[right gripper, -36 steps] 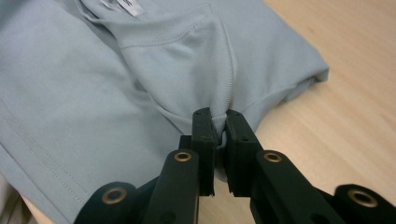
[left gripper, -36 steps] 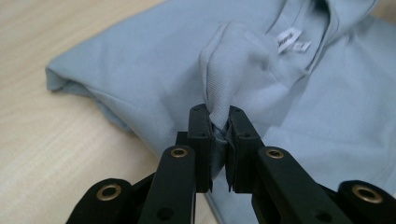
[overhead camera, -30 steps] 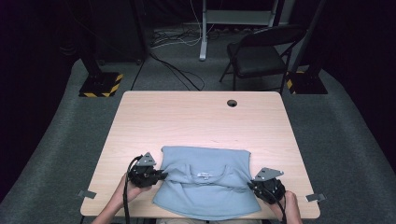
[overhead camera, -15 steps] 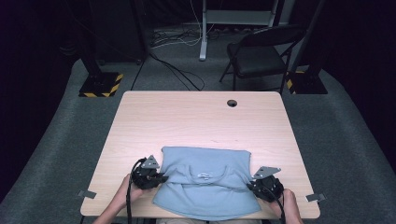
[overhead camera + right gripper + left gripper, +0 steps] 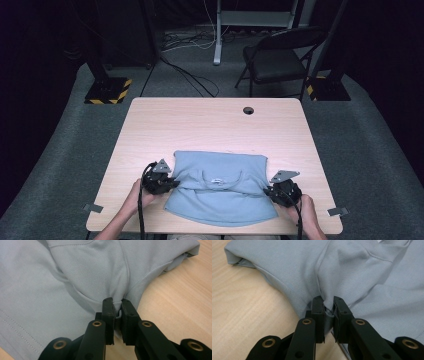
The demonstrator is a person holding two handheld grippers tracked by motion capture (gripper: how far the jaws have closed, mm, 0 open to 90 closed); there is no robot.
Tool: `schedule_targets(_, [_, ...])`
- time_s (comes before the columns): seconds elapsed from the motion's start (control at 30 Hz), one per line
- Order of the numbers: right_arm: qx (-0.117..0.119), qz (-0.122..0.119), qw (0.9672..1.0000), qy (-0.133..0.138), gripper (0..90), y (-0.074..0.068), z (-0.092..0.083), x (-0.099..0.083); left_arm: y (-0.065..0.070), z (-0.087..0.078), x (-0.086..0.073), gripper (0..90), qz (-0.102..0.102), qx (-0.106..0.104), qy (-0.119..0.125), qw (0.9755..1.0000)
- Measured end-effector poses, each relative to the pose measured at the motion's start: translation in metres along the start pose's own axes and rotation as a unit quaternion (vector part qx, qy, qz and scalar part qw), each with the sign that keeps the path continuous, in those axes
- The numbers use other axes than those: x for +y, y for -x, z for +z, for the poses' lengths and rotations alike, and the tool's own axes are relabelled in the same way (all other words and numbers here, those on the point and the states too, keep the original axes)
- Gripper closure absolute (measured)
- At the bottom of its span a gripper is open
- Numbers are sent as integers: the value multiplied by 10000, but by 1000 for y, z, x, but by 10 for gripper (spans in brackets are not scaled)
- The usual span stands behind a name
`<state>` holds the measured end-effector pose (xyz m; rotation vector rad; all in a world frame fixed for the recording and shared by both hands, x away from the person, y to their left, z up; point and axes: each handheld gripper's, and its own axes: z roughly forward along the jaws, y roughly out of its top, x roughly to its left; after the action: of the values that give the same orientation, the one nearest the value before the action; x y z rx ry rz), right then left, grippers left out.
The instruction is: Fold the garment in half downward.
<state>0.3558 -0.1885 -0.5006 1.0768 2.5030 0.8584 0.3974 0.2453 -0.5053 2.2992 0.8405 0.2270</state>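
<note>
Light-blue knit shirt [image 5: 220,192], half-folded on pale wood worktop [image 5: 210,125]: left gripper [image 5: 327,306], right gripper [image 5: 117,307] jaws pinch edges; uneven pull risks skewed fold.

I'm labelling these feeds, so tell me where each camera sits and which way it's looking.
High view: above the near table edge, facing forward and down; forearms, left tongs, right tongs.
Left gripper view: on the left tongs, pinching shirt.
Right gripper view: on the right tongs, pinching shirt.
All share the shirt.
</note>
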Motion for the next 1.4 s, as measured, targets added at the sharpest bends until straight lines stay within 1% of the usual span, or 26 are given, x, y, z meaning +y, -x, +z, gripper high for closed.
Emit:
schedule_targets(0.17, [60,113,9999,52,831,12,5,4,-8,3,4,791,-22,-38,19,10000])
schedule_targets(0.2, [74,128,9999,52,830,13,5,5,-9,4,4,790,-61,-57,34,10000])
schedule_targets(0.27, [95,147,9998,67,829,15,5,5,-10,4,5,784,-89,-89,47,9999])
schedule_targets(0.43, [148,131,9998,87,807,17,5,4,-11,4,5,759,-52,-101,56,9999])
schedule_targets(0.47, [160,148,9997,90,791,17,5,4,-11,3,5,742,-28,-97,50,9999])
schedule_targets(0.53, [204,148,9996,110,753,19,4,4,-12,2,6,696,-60,-99,44,9999])
schedule_targets(0.63, [270,158,9994,121,692,22,1,3,-14,-3,7,593,-120,-129,29,9998])
schedule_targets(0.7, [273,170,9994,112,654,24,-4,3,-15,-8,9,547,-152,-177,53,9997])
schedule_targets(0.73, [315,147,9993,118,636,26,-6,4,-16,-11,10,522,-150,-215,75,9996])
schedule_targets(0.83, [343,147,9992,128,595,28,-12,6,-16,-19,16,486,-91,-250,138,9996])
schedule_targets(0.9, [350,118,9992,181,572,28,-16,11,-15,-22,22,463,-39,-254,178,9995])
schedule_targets(0.93, [348,67,9992,199,564,28,-18,14,-15,-23,25,447,-5,-278,186,9994])
schedule_targets(1.03, [363,-72,9991,226,546,26,-20,27,-13,-21,39,438,200,-298,102,9993])
schedule_targets(1.13, [487,-268,9983,153,536,22,-14,44,-11,-9,53,427,399,-369,-147,9984])
schedule_targets(1.23, [686,-411,9968,-7,525,20,2,60,-9,7,65,408,516,-495,-478,9963])
schedule_targets(1.3, [798,-498,9955,-133,518,18,14,69,-9,18,70,404,573,-566,-701,9943])
schedule_targets(1.37, [867,-584,9942,-250,509,18,24,76,-9,26,72,405,573,-643,-836,9928])
schedule_targets(1.4, [910,-586,9936,-319,501,18,28,79,-9,30,73,406,555,-710,-903,9918])
